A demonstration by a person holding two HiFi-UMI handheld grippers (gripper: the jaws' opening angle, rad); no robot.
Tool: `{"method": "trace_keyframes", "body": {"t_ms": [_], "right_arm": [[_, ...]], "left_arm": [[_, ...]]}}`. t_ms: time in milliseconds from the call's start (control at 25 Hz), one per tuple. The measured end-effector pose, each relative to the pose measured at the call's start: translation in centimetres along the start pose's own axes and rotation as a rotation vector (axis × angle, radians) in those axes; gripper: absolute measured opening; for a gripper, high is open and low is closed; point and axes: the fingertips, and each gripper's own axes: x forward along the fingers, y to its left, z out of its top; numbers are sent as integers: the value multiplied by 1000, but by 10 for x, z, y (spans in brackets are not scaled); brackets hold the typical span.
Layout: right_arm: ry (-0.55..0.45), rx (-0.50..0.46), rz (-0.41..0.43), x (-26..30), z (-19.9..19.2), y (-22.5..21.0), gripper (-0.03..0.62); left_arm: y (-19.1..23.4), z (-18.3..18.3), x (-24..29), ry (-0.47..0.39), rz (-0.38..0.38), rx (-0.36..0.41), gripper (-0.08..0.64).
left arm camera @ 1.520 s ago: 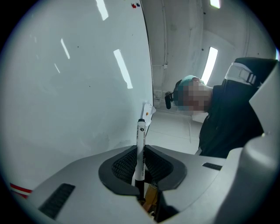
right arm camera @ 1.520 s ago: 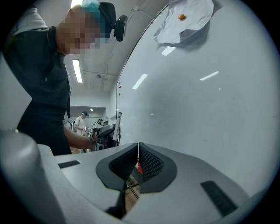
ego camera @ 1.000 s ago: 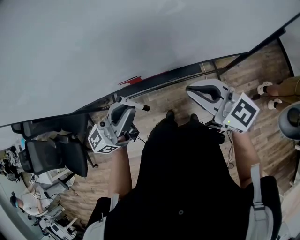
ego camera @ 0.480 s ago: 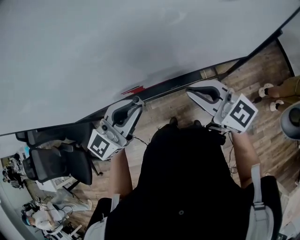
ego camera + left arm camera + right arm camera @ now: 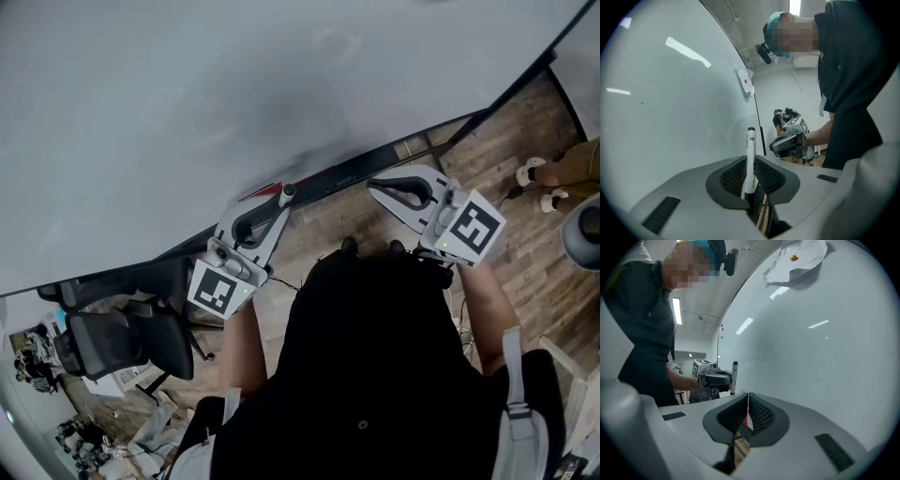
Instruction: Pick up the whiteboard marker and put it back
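Left gripper (image 5: 278,201), pinching the whiteboard marker (image 5: 750,154), has risen to the tray (image 5: 349,172) (probably for replacement); right gripper (image 5: 748,409) pressed together, empty.

The left gripper (image 5: 750,182) has its jaws closed on a whiteboard marker (image 5: 750,157), whose white barrel juts forward to a dark tip. The whiteboard (image 5: 670,117) fills the left, with a scrap of paper (image 5: 746,82) stuck on it. Beyond, a person (image 5: 848,93) in dark clothing holds the right gripper (image 5: 783,144).
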Motion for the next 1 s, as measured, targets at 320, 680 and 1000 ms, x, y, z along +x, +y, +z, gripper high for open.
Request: {"method": "trace_keyframes", "body": {"t_ms": [320, 680, 1000], "right_arm": [[121, -32, -44, 5, -30, -3, 20], [288, -34, -115, 17, -78, 0, 20], [285, 14, -160, 14, -84, 1, 20]], "left_arm": [[7, -41, 17, 111, 6, 3, 68], [12, -86, 29, 298, -26, 174, 67], [9, -129, 41, 464, -65, 245, 68]]}}
